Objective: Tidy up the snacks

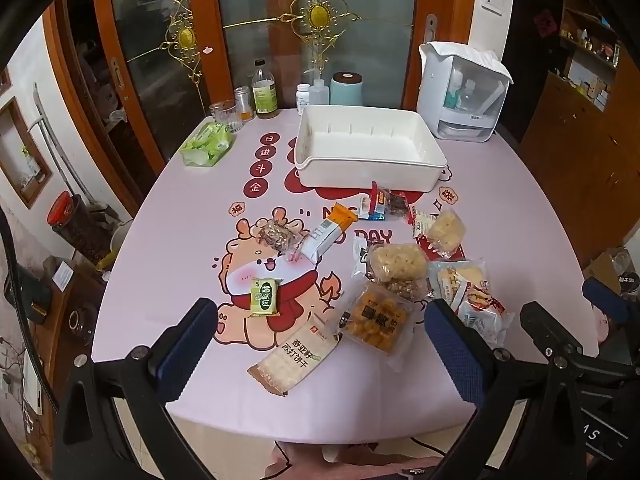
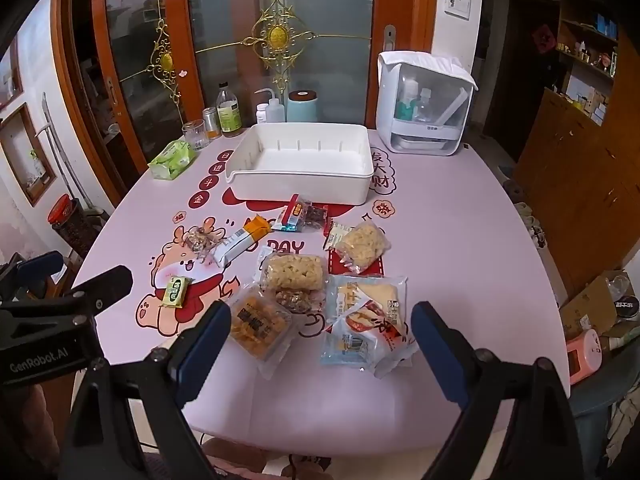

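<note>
Snacks lay scattered over the near half of your pink table (image 1: pixel 500 208), none of them in the white bin (image 1: pixel 370 148), which sat empty toward the far side, just beyond the small red-capped packets (image 1: pixel 380 202). Your left gripper (image 1: pixel 320 344) hung above the near edge with its fingers spread wide and nothing between the pads; below that gap lay the soda cracker pack (image 1: pixel 296 354), with the green pastry packet (image 1: pixel 264 296) just beyond it. Your right gripper (image 2: pixel 316 344) likewise had its fingers spread apart and held nothing, hovering over the clear tray of yellow puffs (image 2: pixel 258 326) and the red-and-white wrapper (image 2: pixel 376 332) that overlapped a pale blue bag (image 2: pixel 370 296). Farther in, you had two bags of pale puffed pieces (image 2: pixel 294 270), one near the middle and one nearer the bin, plus an orange-tipped bar (image 2: pixel 244 240) touching a nut cluster packet (image 2: pixel 198 240). Along the far edge stood a tissue pack (image 1: pixel 206 144), a glass (image 1: pixel 226 114), a bottle (image 1: pixel 264 90) and a white dispenser (image 1: pixel 460 92).
</note>
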Motion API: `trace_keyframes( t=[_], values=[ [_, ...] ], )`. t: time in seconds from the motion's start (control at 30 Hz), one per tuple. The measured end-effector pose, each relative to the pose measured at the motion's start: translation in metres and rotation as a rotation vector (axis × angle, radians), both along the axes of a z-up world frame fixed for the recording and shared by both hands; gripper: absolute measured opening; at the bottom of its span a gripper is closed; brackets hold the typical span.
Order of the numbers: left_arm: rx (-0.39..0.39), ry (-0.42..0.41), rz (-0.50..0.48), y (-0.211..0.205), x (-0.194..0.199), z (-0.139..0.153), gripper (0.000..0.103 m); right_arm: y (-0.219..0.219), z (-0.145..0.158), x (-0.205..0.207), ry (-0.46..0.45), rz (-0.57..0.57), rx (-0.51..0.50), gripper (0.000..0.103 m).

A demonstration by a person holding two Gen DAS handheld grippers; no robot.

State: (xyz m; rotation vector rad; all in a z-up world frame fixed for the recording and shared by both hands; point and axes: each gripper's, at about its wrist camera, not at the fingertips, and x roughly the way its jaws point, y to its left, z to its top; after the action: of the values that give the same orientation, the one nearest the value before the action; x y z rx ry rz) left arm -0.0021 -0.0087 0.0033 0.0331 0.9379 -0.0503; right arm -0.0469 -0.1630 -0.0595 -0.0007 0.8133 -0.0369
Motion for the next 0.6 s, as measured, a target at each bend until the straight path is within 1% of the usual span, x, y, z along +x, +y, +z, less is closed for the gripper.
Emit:
trace_keyframes(
  t=[0.07,0.1,0.6],
  values=[
    [-0.001,0.003,-0.001,-0.0017,0.0019,-0.0015,0.103,0.0002,-0.0013,0.0013,0.002,-0.002,0.001,0.092],
    [-0.007,0.001,-0.002,0.0047,-0.0006,0.0008,0.103,0.0003,-0.001,0.0009,0.002,-0.002,0.002,0.092],
    [-0.003,0.003,-0.007,0.0024,0.0044,-0.002,0.102,-0.0002,-0.006,0.0065,0.013,-0.007,0.008,0.092]
  ],
)
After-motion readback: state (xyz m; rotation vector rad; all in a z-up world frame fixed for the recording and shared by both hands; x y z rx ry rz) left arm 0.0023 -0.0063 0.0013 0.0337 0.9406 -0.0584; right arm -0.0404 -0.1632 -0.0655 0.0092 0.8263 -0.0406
